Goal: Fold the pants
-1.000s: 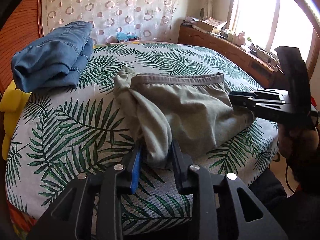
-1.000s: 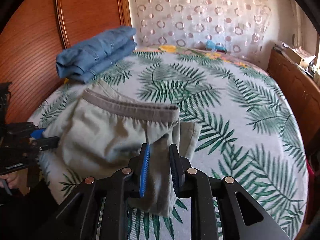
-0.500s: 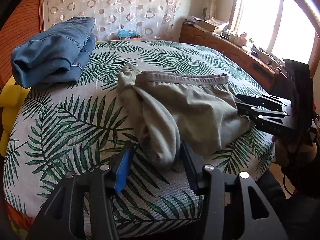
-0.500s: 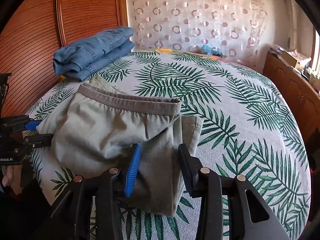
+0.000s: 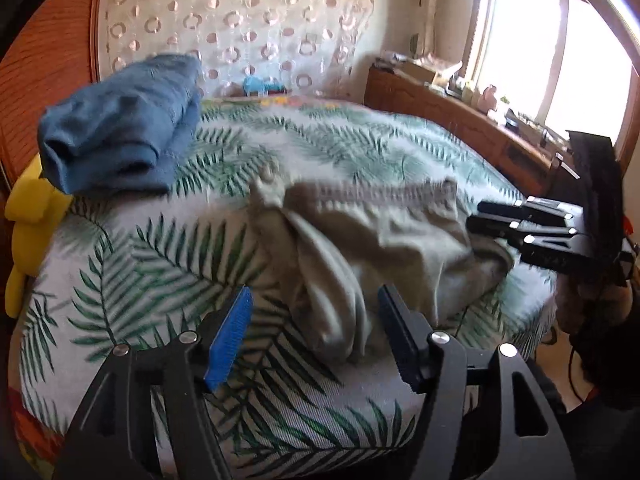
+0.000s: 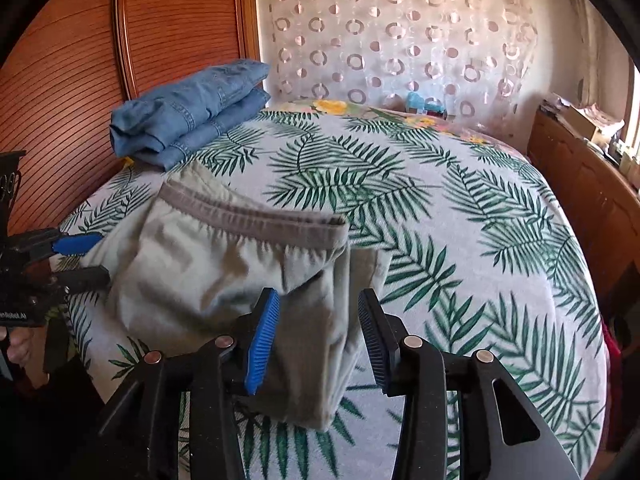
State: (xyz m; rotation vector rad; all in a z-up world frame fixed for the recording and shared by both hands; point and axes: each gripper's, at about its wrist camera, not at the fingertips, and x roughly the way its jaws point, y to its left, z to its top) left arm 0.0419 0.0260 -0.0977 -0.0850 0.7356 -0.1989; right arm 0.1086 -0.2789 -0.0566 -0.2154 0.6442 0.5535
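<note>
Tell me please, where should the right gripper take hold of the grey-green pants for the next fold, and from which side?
Probably the doubled leg end hanging toward the bed's near edge, right between the open fingers of the right gripper. Come straight forward from the near edge: the cloth there forms a narrow, layered strip that fits the gap. The waistband lies flat, farther away, across the pants.

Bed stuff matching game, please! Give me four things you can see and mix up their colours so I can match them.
Things:
1. folded jeans
2. pants being folded
3. bedspread
4. soft toy at the bed's edge

Colours:
A. yellow
B. white with green palm leaves
C. blue
D. pale grey-green

Pairs: 1-C, 2-D, 3-B, 4-A
</note>
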